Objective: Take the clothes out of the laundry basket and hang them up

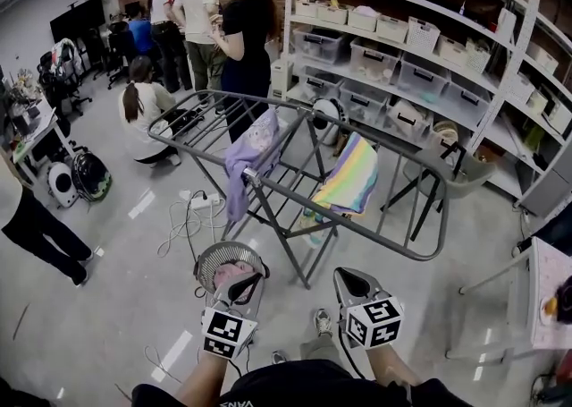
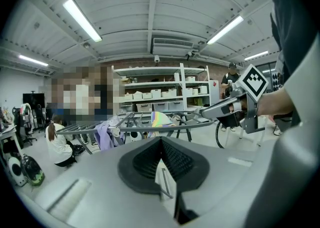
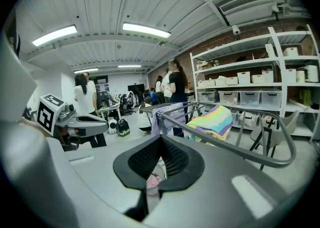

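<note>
Held left tongs [image 1: 239, 287] and right tongs [image 1: 350, 284] side by side, both closed on nothing. Seemed between garments, ready to reach in again; called next for opening one pair and dipping down. Found basket [image 1: 210, 251] just beyond and below left tongs' tips, pink clothes [image 1: 228, 271] inside. Saw farther off, on rack [image 1: 192, 123], purple garment [image 1: 252, 156] and striped towel [image 1: 350, 174] already hung.

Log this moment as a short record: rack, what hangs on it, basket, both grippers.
rack: drying rack, standing open
hung: lavender garment and rainbow-striped towel, draped over its bars
basket: laundry basket on the near side of the rack, pink clothes inside
left: left gripper shut, holding nothing
right: right gripper shut, holding nothing
</note>
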Available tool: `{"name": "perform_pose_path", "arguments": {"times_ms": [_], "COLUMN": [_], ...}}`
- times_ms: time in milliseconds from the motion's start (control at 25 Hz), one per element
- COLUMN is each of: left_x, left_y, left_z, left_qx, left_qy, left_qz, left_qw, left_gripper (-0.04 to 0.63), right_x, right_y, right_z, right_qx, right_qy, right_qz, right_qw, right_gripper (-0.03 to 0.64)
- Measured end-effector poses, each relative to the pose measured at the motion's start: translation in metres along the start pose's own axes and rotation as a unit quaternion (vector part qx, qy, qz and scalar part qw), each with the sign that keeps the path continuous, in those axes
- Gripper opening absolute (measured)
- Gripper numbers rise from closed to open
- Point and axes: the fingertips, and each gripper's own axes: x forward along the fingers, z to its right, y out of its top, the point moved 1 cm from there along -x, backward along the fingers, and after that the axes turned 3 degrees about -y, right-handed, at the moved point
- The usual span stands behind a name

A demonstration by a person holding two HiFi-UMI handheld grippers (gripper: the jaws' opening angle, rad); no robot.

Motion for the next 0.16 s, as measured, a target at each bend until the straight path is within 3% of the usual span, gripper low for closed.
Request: {"name": "perform_pose_path", "arguments": {"times_ms": [160], "left_x": [0.0010], "left_y": [0.0044], "left_z": [-0.0053], "left_qx": [-0.001], "left_qy": [0.002], "left_qz": [-0.001], "left_qw": [1.0000], "left_gripper": [0.002], "right_x": [0.0053], "right_y": [0.0056], "right_z": [-0.0025], "right_qx": [-0.002], "right_qy": [0.005], "right_qz": [-0.001], "right_qw": [1.000], "right_gripper": [0.005]}}
